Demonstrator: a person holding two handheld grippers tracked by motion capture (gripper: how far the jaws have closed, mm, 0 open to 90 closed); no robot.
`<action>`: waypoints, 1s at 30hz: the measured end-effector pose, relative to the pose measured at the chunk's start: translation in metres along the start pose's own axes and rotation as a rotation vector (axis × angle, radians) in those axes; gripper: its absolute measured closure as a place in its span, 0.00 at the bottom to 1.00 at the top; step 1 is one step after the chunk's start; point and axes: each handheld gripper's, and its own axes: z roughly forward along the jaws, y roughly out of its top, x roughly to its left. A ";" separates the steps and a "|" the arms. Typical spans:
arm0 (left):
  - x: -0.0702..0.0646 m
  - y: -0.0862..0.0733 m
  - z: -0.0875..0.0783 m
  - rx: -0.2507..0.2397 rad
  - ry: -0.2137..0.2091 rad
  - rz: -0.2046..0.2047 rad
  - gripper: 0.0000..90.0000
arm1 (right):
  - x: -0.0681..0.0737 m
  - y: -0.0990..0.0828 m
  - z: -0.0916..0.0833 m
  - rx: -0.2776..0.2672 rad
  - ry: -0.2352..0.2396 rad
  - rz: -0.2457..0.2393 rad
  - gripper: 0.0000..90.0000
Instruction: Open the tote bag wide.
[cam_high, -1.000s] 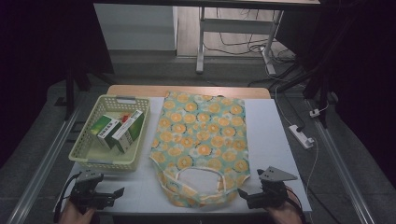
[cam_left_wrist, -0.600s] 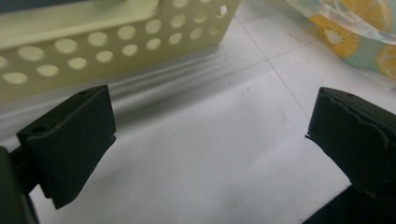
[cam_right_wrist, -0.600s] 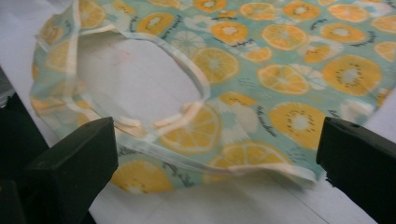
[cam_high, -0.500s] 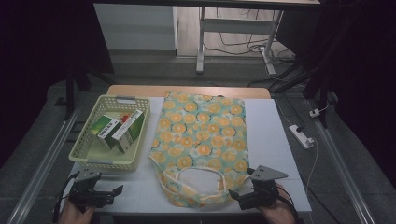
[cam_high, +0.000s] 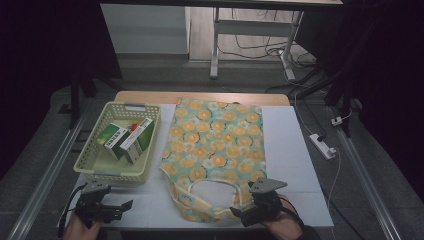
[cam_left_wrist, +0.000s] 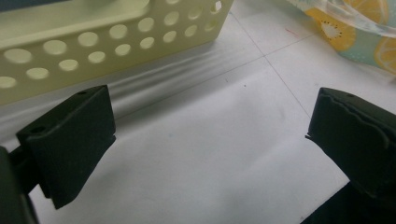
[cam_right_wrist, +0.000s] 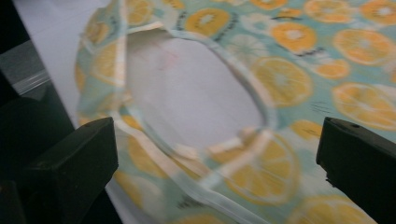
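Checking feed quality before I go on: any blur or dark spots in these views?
Right gripper view: the orange-print bag is smeared by blur. Left gripper view: sharp, with the basket casting soft shadow bands on the white table. High view: table lit, surroundings nearly black.

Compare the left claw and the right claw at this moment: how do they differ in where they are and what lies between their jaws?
The left claw sits over bare white table just below the yellow basket; the right claw sits at the handle end of the fruit-print bag. Between its jaws the left claw frames plain tabletop, while the right claw frames the bag's handle loop. Both stand wide open, holding nothing.
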 end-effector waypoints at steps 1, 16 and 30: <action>0.000 0.000 0.000 0.001 -0.002 0.000 0.01 | 0.002 0.001 0.002 0.005 0.013 -0.003 0.00; -0.001 0.000 0.001 0.007 -0.016 0.018 0.02 | 0.036 0.011 0.033 0.064 0.118 -0.083 0.00; -0.002 0.001 0.001 0.016 -0.013 0.026 0.02 | 0.055 0.020 0.050 0.096 0.175 -0.198 0.34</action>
